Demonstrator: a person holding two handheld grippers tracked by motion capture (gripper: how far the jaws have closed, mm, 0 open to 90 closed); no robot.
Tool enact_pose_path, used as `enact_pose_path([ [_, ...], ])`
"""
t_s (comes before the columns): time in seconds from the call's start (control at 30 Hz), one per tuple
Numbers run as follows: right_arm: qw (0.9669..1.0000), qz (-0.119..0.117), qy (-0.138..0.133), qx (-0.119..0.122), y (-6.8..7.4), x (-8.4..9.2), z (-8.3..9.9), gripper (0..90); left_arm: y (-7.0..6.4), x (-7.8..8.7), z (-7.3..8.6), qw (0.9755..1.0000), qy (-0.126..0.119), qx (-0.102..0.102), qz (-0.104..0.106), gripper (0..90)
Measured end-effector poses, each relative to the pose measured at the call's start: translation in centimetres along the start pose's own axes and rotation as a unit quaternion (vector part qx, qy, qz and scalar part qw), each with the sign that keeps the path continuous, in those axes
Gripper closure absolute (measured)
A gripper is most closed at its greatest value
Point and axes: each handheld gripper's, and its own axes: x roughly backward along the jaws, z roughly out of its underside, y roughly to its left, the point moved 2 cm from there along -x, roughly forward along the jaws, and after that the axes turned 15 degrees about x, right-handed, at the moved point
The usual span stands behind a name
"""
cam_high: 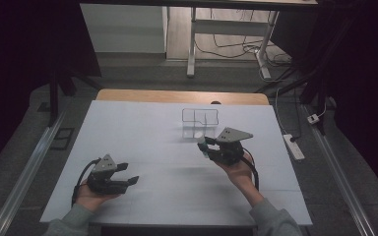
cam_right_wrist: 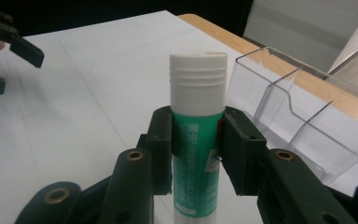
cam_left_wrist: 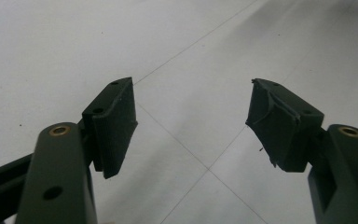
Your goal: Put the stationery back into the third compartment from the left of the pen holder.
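The white-capped green glue stick (cam_right_wrist: 197, 140) is covered at mid-body by the two black pads of the right gripper (cam_right_wrist: 196, 147); its base is cut off by the lower edge of the right gripper view, and its pale label print is too blurred to read. The clear plastic compartmented organiser (cam_right_wrist: 303, 112) runs off the right edge there. In the high view the glue stick (cam_high: 203, 143) is too small to make out, and both grey sleeves (cam_high: 275, 221) are cut by the bottom edge.

Glossy plastic glue stick (cam_right_wrist: 198, 135) with ribbed white cap; clear, smooth plastic organizer (cam_right_wrist: 303, 107); matt white table (cam_high: 142, 147)
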Motion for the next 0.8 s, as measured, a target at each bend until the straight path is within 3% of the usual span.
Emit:
enact_pose_path([
  [0.37,0.9994,0.029,-0.014,-0.012,-1.7,0.4,-0.7,64.9,0.2,0.1,0.0,1.0000,-0.002,0.003,-0.001,31.8],
  [0.8,0.9986,0.045,-0.020,-0.019,-3.1,0.0,-1.1,64.9,0.3,0.1,0.0,1.0000,0.000,0.003,0.000,31.8],
])
